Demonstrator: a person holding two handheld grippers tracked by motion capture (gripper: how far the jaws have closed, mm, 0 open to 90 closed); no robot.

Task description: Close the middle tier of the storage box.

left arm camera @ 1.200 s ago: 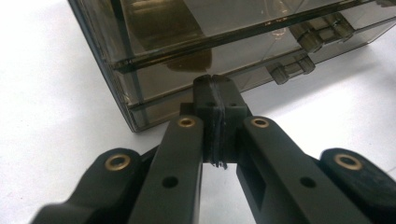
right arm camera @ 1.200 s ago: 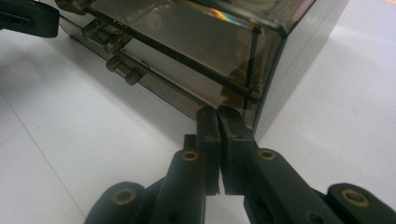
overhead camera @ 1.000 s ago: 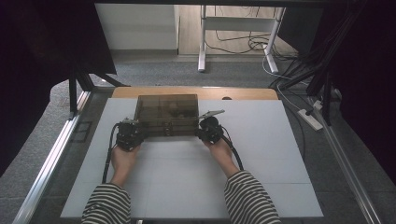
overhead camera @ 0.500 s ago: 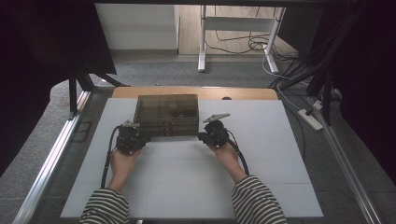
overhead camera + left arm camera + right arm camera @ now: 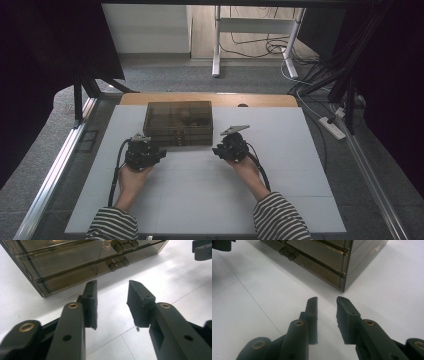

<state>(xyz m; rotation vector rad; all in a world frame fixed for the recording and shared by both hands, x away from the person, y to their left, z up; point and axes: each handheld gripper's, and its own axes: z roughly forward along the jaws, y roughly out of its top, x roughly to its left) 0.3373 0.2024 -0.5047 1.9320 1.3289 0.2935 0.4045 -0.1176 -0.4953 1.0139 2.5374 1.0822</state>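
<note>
A smoky, see-through plastic drawer box (image 5: 178, 122) stands on the white table, its drawer fronts with small knobs (image 5: 118, 263) facing me. My left gripper (image 5: 159, 153) sits just in front of the box's left front corner (image 5: 45, 291); its jaws have just been opening and stand apart around nothing (image 5: 112, 287). My right gripper (image 5: 217, 150) rests in front of the box's right front corner (image 5: 342, 287). Its jaws have also just been opening and have nothing between them (image 5: 327, 300). Neither gripper touches the box.
The white table top (image 5: 200, 195) stretches toward me between my striped sleeves. A wooden strip (image 5: 210, 99) runs along the far edge. Metal rails (image 5: 55, 165) flank the table. Beyond lie desk legs (image 5: 216, 45), cables and a power strip (image 5: 332, 127) on the floor.
Both grippers have drawn back toward me from the box's sides and now sit clear of its front corners. Their jaws have opened. The box stays where it was.
</note>
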